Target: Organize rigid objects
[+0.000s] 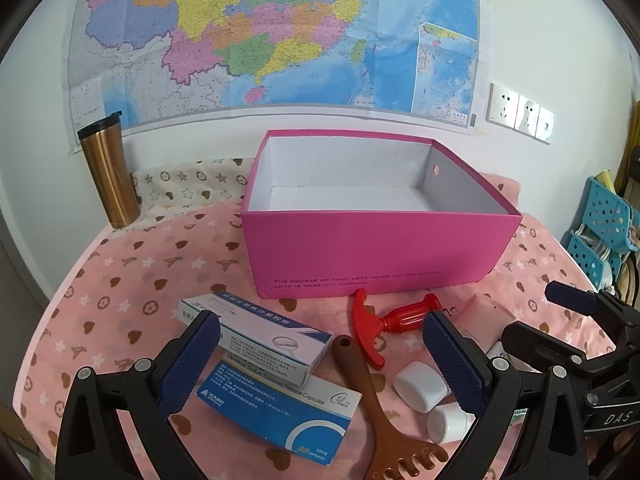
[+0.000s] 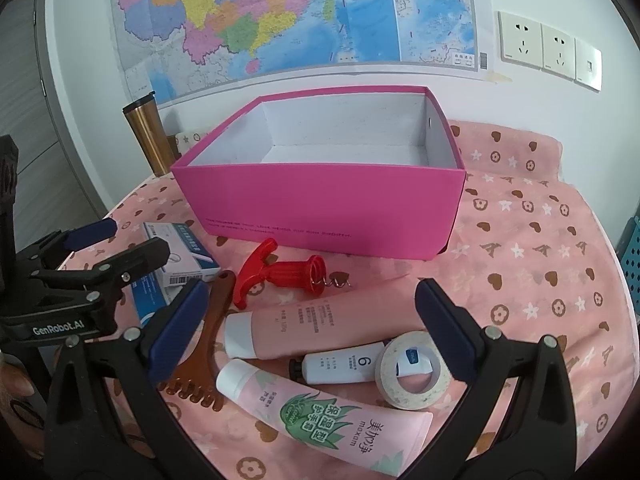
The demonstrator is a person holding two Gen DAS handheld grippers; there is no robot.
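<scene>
Two medicine cartons lie in front of my left gripper [image 1: 320, 364], whose jaws stand wide apart and hold nothing: a white carton [image 1: 260, 340] rests partly on top of a blue-and-white capsule box [image 1: 280, 412]. Just right of them lies a brown comb-like scraper [image 1: 372, 408], its toothed end nearest me. A red corkscrew [image 1: 384, 326] lies beyond the scraper, its T-handle toward the cartons, its metal spiral [image 2: 336, 279] pointing away from them.

My right gripper [image 2: 312, 322] also stands open, gripping nothing. Between and below its fingers lie a pink tube [image 2: 320, 326] with a white cap, a small white tube [image 2: 344, 366] marked 6, a larger pink hand-cream tube [image 2: 324, 412] with green leaf print, and a roll of white tape [image 2: 416, 368]. The small white tube touches the tape roll; whether the tape rests on it I cannot tell. In the left wrist view only the white caps [image 1: 420, 386] of the tubes show clearly.

All items lie on a pink patterned cloth [image 2: 520, 260]. Behind them stands an open pink box [image 2: 320, 200], white inside, with nothing visible on its floor. A copper tumbler [image 1: 108, 176] with a black lid stands upright to the box's left, near the wall. A map [image 1: 280, 32] hangs on the wall, with wall sockets [image 2: 548, 48] to its right. Blue perforated baskets [image 1: 600, 220] show at the far right edge.
</scene>
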